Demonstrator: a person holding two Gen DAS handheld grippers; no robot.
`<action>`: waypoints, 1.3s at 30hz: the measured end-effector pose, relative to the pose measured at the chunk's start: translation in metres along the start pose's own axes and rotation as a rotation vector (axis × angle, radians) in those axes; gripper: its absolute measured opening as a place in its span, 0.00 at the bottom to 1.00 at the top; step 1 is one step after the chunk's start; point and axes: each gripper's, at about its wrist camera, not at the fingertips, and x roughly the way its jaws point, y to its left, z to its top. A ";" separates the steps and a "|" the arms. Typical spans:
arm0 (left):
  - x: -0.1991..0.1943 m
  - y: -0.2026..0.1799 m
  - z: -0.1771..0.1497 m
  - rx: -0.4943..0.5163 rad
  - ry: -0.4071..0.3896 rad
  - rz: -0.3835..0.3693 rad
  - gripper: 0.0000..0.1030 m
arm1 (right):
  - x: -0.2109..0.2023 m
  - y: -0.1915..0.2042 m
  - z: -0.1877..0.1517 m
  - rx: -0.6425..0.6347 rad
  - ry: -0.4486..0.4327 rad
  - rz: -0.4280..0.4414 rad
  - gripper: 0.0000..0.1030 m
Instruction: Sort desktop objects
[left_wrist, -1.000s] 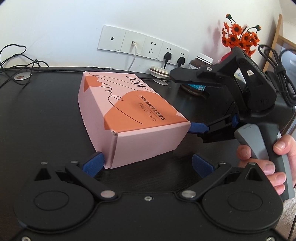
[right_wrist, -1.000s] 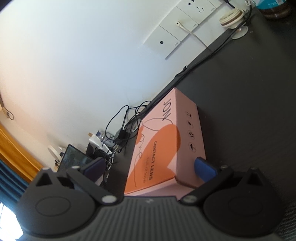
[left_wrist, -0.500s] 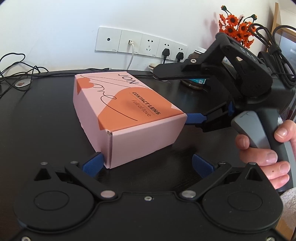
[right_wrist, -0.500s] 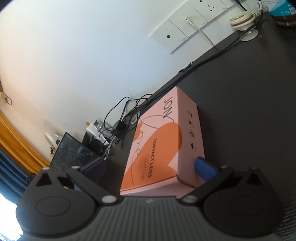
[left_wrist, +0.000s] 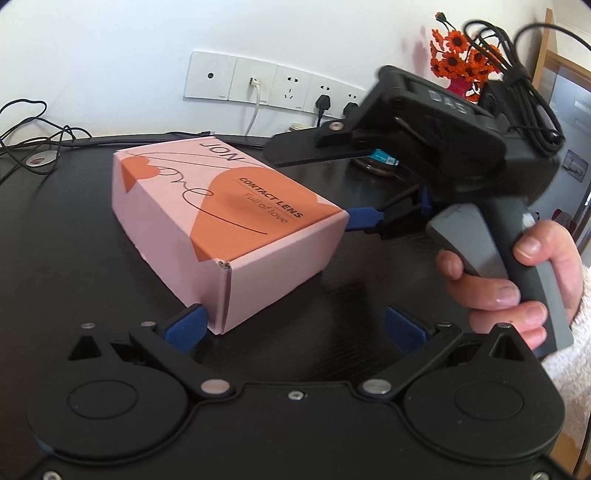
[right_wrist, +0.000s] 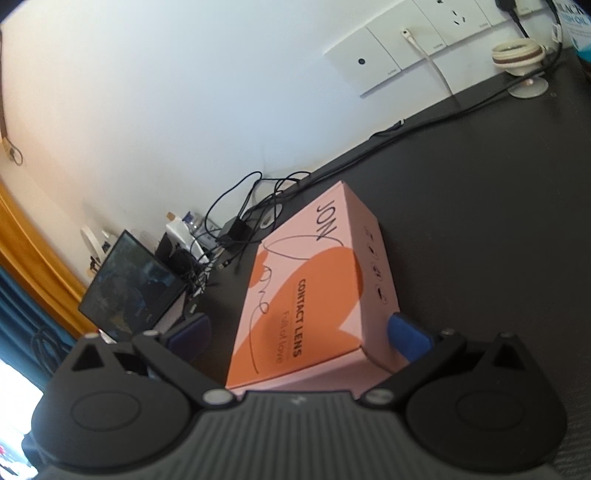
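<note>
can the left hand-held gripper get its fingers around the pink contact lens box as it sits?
Probably yes. The left hand-held gripper is open, one finger already at the pink box's near corner. The box sits angled, though, and the right hand-held gripper straddles its far end.

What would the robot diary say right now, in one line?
pink cardboard box on black table | left tool open at corner | right tool open, straddling end

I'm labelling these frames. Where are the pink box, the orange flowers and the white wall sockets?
Pink box (left_wrist: 236, 199): left wrist view, on its orange-printed top.
Orange flowers (left_wrist: 456, 61): left wrist view, on a bloom.
Wall sockets (left_wrist: 291, 90): left wrist view, on a middle plate.
</note>
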 end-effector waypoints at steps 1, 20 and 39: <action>0.000 -0.001 -0.001 0.001 -0.001 -0.002 1.00 | 0.001 0.001 0.001 -0.010 0.006 -0.005 1.00; -0.007 -0.022 -0.012 0.038 0.014 -0.054 1.00 | 0.016 0.014 0.009 -0.183 0.072 -0.057 1.00; -0.026 -0.004 -0.004 -0.020 -0.058 -0.127 1.00 | 0.004 -0.009 0.019 -0.053 -0.044 -0.045 0.99</action>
